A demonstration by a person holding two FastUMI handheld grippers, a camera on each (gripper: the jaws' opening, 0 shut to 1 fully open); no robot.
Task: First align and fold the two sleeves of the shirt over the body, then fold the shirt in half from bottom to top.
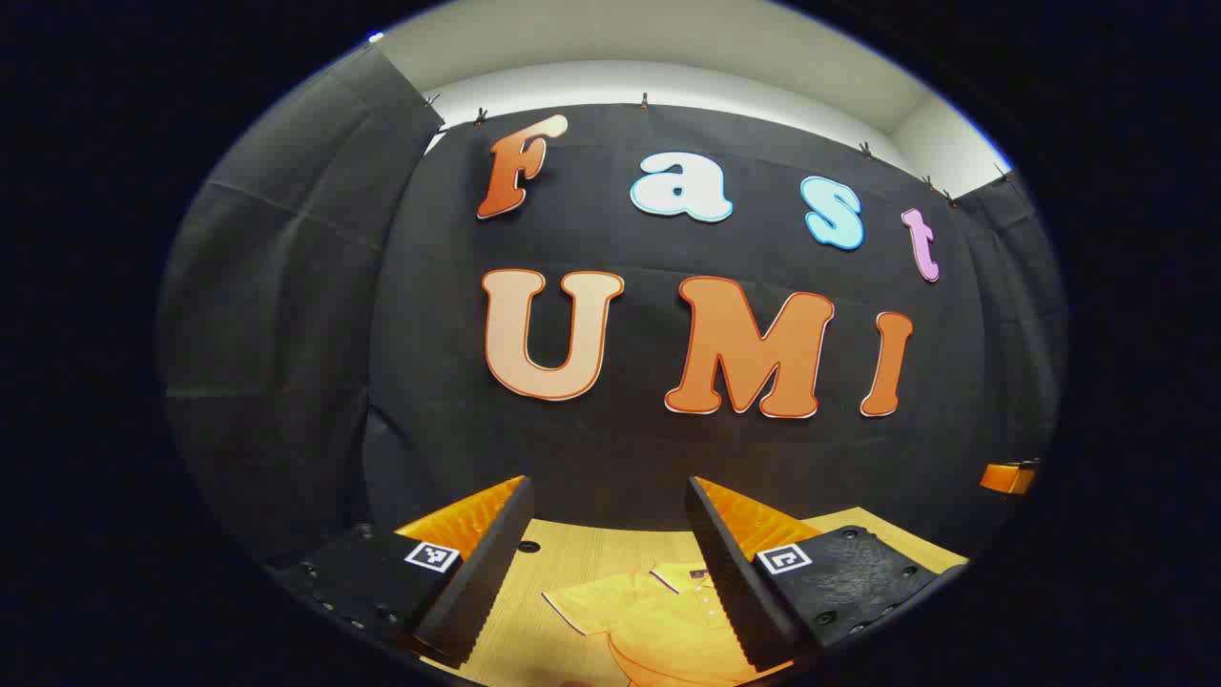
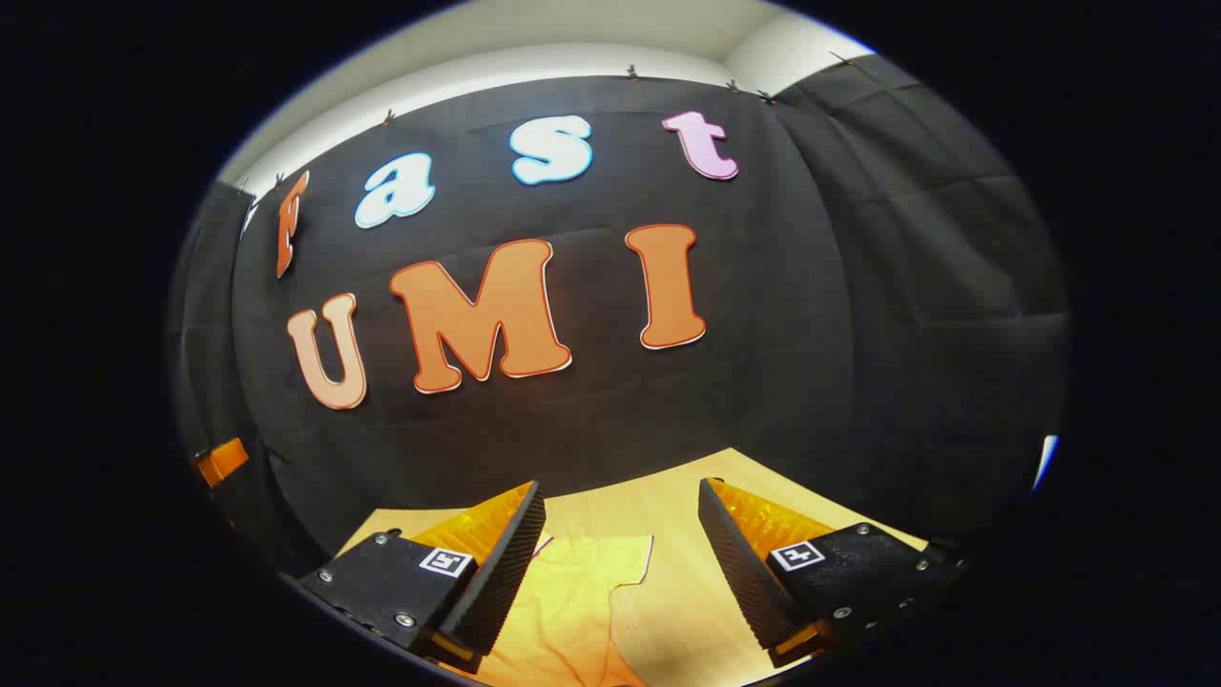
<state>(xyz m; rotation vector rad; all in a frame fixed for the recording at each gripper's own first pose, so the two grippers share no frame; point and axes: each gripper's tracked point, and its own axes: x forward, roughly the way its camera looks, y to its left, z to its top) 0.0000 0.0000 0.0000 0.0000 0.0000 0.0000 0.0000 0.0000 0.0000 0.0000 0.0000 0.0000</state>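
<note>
The yellow shirt (image 1: 658,620) lies flat on the wooden table (image 1: 572,558), collar toward the far edge. Left gripper (image 1: 610,572) and right gripper (image 2: 620,572) hover above it, jaws apart, holding nothing; bare wood surrounds one sleeve (image 2: 596,568).

Yellow shirt (image 1: 658,620) flat on wooden table (image 1: 572,563), collar up (dark-trimmed), sleeve (image 2: 596,563) spread.

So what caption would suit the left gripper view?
Open left tongs held above a yellow shirt lying on the wooden table.
</note>
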